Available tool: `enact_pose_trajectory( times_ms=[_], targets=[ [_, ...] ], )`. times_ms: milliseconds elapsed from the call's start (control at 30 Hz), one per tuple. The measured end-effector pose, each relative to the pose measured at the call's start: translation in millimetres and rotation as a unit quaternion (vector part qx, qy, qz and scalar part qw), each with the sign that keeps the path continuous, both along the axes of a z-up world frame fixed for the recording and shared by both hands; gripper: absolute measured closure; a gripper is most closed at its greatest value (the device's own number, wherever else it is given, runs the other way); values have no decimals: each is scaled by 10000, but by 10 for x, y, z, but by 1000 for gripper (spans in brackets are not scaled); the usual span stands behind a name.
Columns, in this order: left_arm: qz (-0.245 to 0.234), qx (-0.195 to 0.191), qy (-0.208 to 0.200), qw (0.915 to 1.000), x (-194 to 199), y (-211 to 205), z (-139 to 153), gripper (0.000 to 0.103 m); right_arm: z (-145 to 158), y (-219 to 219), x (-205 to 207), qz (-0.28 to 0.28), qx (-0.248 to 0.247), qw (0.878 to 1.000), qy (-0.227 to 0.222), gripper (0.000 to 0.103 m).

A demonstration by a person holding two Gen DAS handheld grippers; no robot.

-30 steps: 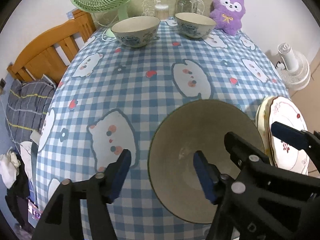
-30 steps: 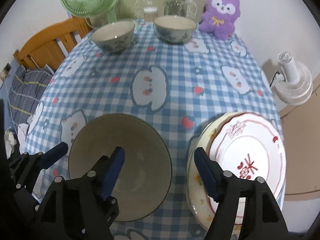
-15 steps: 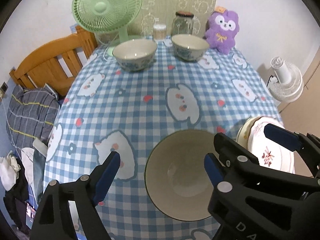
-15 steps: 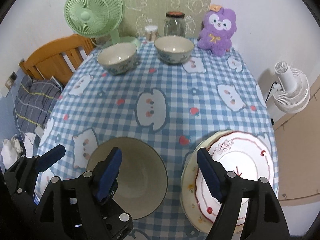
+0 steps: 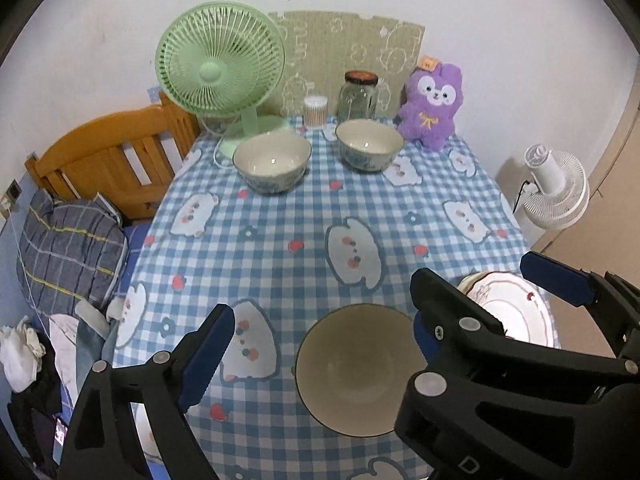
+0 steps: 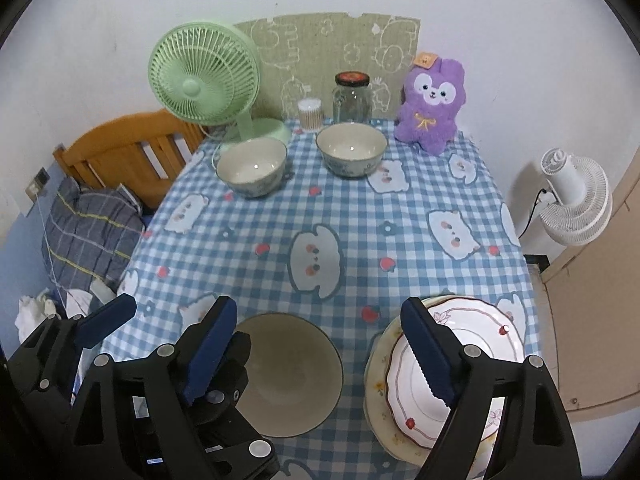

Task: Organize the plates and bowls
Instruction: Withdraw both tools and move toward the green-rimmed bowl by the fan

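A beige bowl with a dark rim [image 5: 360,368] [image 6: 288,376] rests on the checked tablecloth near the front edge. Right of it a white red-rimmed plate [image 6: 472,332] [image 5: 508,312] lies on a cream floral plate [image 6: 376,380]. Two blue-patterned bowls [image 5: 272,160] [image 5: 368,148] stand at the far end. My left gripper [image 5: 320,320] hovers above the beige bowl, its jaws opening and holding nothing. My right gripper [image 6: 318,308] hangs over the gap between bowl and plates, its jaws also opening and empty.
At the table's far end stand a green fan [image 5: 220,68], a glass jar [image 5: 358,96], a swab holder [image 5: 315,110] and a purple plush [image 5: 432,108]. A wooden bed frame [image 5: 108,164] with bedding is on the left. A white floor fan [image 6: 576,204] stands right.
Both grippers have risen and drawn back from the table, and their jaws have widened. The left gripper's finger has left the beige bowl's inside. Bowl and plates stay put.
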State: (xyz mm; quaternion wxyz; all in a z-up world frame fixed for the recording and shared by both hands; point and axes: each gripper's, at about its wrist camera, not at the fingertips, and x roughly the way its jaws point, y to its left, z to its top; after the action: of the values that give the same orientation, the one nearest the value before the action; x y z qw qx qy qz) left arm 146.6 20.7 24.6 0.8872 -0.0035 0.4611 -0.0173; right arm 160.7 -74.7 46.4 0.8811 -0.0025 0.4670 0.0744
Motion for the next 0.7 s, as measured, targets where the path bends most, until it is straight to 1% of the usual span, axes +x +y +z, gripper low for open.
enact_pose_trajectory(
  times_ms=[133,333,567,700],
  targets=[
    [-94,48,-117,9999,0,-23,156,10,172,-28,-29,-92,14,9999,-142,16],
    [53,13,-397,9992,-25,-11,391,5,427,-31,-35,-8,31,9992,-401,16],
    [181,49,-605,9980,11,69,575,1,630,38,6,87,-27,9979,-646,11],
    [131,-42,-672,9976,94,138,646,0,708,79,106,107,19,9977,-664,8]
  ],
)
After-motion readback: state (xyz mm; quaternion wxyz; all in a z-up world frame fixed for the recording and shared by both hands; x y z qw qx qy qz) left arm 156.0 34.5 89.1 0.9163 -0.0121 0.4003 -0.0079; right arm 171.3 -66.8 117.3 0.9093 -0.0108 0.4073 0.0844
